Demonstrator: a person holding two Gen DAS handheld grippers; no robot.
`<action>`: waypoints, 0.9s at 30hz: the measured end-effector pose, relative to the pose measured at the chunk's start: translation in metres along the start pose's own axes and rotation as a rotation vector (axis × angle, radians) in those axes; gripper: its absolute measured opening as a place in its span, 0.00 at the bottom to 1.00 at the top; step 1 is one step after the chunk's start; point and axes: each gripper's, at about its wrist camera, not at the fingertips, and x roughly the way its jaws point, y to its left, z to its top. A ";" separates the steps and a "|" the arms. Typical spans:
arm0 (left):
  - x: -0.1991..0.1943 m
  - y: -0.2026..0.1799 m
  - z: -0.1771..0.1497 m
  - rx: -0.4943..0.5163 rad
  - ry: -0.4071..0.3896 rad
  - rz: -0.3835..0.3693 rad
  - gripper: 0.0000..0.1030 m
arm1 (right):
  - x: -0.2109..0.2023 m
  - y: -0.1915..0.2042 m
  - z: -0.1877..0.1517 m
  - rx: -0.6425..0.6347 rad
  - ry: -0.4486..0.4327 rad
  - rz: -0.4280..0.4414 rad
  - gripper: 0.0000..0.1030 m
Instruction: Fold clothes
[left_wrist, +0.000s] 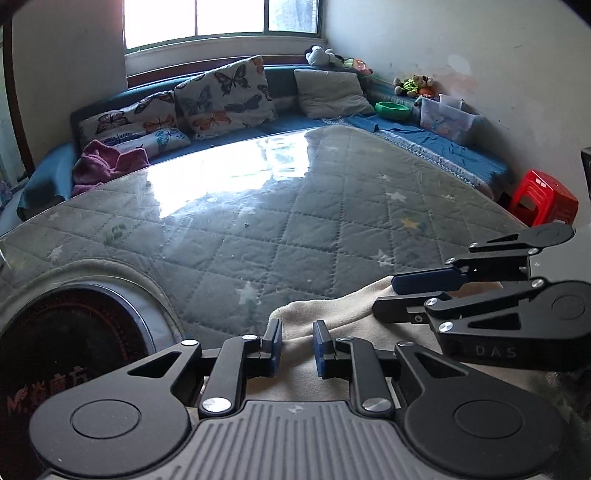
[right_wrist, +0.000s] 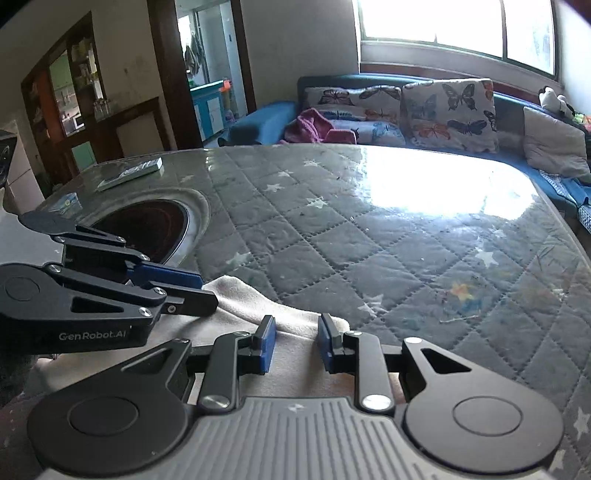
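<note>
Cream cloth (left_wrist: 332, 325) soft, light, floppy (fleece-like); hem lies loose between spread left tongs (left_wrist: 297, 345) and right tongs (right_wrist: 296, 343); grip at hem corners.

"GenRobot.AI" on left tongs (right_wrist: 208, 291)

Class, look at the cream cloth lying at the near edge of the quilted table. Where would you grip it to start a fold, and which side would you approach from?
Grip the cream cloth along its far edge, where it lies as a raised rim on the table. Come from the near side, angled downward, one corner each: the left gripper and right gripper already hover there, jaws apart and not pinching it.
</note>
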 end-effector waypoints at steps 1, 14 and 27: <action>0.000 0.000 -0.001 -0.005 -0.001 0.000 0.20 | 0.000 0.001 -0.001 -0.008 -0.005 0.000 0.25; 0.000 -0.006 -0.002 -0.006 -0.014 0.027 0.20 | -0.055 -0.006 -0.023 -0.015 -0.059 -0.007 0.26; 0.002 -0.008 -0.002 -0.006 -0.012 0.043 0.20 | -0.072 -0.029 -0.055 0.050 -0.045 -0.079 0.28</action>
